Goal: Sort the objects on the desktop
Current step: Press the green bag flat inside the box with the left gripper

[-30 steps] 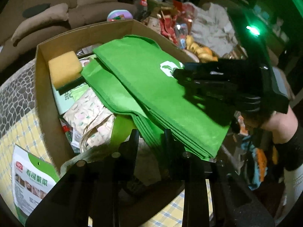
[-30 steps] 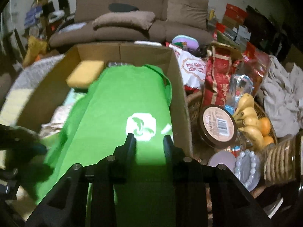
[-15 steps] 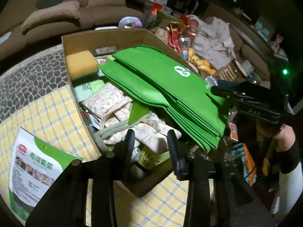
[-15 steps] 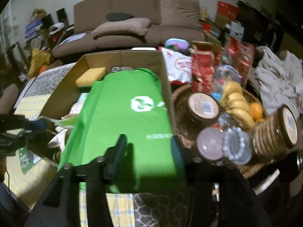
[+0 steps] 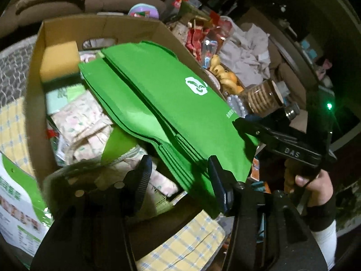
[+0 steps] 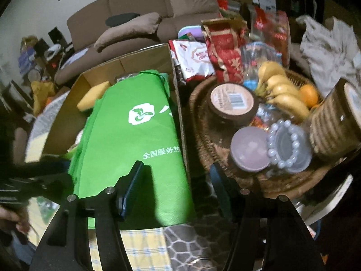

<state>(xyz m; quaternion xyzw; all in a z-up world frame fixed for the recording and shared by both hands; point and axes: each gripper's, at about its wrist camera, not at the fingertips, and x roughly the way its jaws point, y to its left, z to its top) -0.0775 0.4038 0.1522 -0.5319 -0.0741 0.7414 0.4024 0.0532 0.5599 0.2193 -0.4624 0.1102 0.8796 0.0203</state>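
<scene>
Green bags (image 5: 162, 103) are being left stacked across the cardboard box (image 5: 33, 90), long axis running away from both grippers; the near end is being straddled by the open, empty left gripper (image 5: 178, 178), the nearer one, while the right gripper (image 6: 176, 187) is being held equally spread.

A lived-in home living room: a brown sofa (image 6: 140, 20) with a loose cushion (image 6: 128, 30) stands behind a cluttered desk (image 6: 144, 246), where a wicker basket (image 6: 200, 140) holds bananas (image 6: 279, 90) and snacks.
</scene>
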